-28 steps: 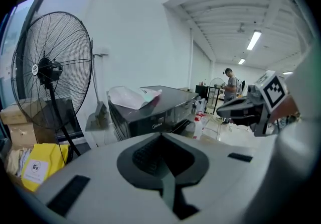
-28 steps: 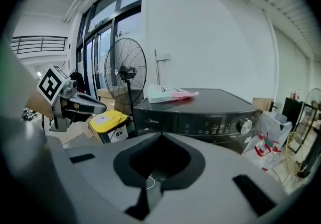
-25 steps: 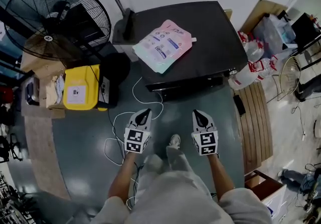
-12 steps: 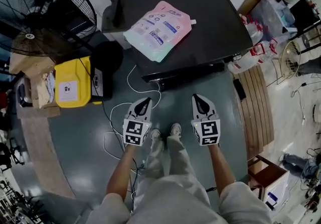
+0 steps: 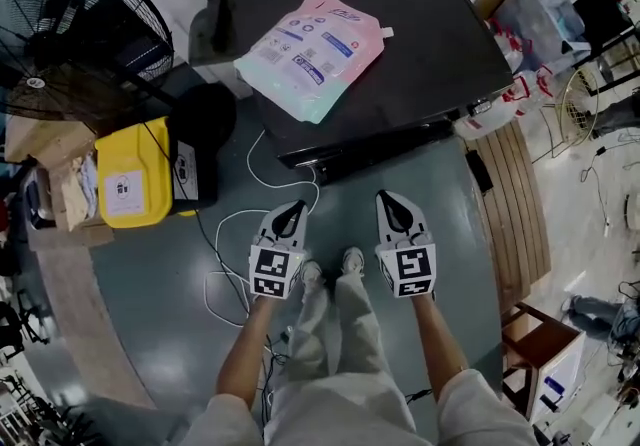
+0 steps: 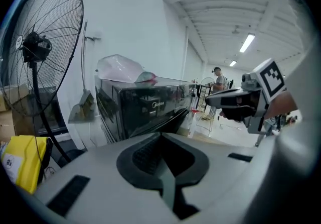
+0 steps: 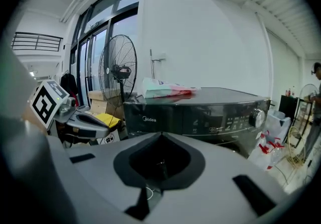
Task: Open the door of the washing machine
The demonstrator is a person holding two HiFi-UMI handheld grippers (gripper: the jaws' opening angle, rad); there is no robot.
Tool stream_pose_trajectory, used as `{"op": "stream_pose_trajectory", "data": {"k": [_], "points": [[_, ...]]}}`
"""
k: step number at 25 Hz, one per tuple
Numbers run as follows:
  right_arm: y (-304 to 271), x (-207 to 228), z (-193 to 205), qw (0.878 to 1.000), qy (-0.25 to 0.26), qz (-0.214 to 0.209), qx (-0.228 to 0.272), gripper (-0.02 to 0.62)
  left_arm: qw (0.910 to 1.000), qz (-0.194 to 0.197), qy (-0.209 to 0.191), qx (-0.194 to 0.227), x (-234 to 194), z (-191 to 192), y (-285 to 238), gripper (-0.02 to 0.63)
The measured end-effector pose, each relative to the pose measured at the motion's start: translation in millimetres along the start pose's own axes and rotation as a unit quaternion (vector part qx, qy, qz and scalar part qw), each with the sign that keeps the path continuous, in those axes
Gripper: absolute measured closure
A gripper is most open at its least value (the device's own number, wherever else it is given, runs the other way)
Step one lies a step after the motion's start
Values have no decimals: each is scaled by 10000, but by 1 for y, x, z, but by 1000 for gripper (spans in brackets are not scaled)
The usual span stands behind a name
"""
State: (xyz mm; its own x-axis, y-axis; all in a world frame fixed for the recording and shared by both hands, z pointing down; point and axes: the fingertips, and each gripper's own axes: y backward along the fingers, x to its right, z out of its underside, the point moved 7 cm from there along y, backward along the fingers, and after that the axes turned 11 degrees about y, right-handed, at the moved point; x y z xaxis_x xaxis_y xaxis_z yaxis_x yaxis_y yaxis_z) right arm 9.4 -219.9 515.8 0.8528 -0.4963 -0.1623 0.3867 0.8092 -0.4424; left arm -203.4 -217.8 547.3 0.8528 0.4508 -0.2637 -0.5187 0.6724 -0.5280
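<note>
**Task's thing.** The black glossy washing machine (image 5: 400, 54) stands at 12 o'clock from the person, its back to the white wall. The front band, with a control panel and a silver dial (image 7: 257, 116), faces both claws. The door below that band is hidden: the claw bodies cover it in both gripper views, and the overhanging top covers it in the head view. Whether it is shut cannot be told.

**On top.** A pink and mint-green plastic pouch (image 5: 310, 49) lies flat on the lid, toward the lid's 9 o'clock side.

**Claws.**
- The left claw (image 5: 292, 208) is clenched, tips pressed together with nothing between them.
- The right claw (image 5: 388, 200) is clenched and empty as well.
- Both point to 12 o'clock at the machine's front, side by side but apart. They hang over the grey-green floor (image 5: 150, 304), short of the machine and touching nothing.
- The person's white shoes (image 5: 350, 259) show between them.

**Surroundings.**
- A white cable (image 5: 249, 160) loops over the floor from the machine's front corner, passing the left claw at its 9 o'clock.
- A yellow plastic box (image 5: 130, 184) sits at 9 o'clock of the left claw.
- A black pedestal fan (image 5: 70, 34) stands at 10 o'clock.
- White jugs with red labels (image 5: 505, 104) stand at 2 o'clock of the right claw, just beside the machine's flank.
- A slatted wooden pallet (image 5: 520, 214) lies at 3 o'clock.
</note>
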Motion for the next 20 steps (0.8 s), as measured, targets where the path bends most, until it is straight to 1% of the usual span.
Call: {"op": "stream_pose_trajectory", "data": {"k": [7, 9, 12, 20], "points": [[-14, -12, 27, 10000, 5, -15, -25, 597, 9999, 93, 51, 21, -7, 25, -22, 598], [-18, -15, 35, 10000, -19, -19, -26, 597, 9999, 131, 7, 34, -10, 32, -27, 598], [-26, -17, 47, 10000, -17, -25, -23, 597, 9998, 150, -129, -91, -15, 44, -38, 598], [-41, -23, 73, 10000, -69, -48, 11, 597, 9997, 183, -106, -111, -24, 73, -64, 598]]}}
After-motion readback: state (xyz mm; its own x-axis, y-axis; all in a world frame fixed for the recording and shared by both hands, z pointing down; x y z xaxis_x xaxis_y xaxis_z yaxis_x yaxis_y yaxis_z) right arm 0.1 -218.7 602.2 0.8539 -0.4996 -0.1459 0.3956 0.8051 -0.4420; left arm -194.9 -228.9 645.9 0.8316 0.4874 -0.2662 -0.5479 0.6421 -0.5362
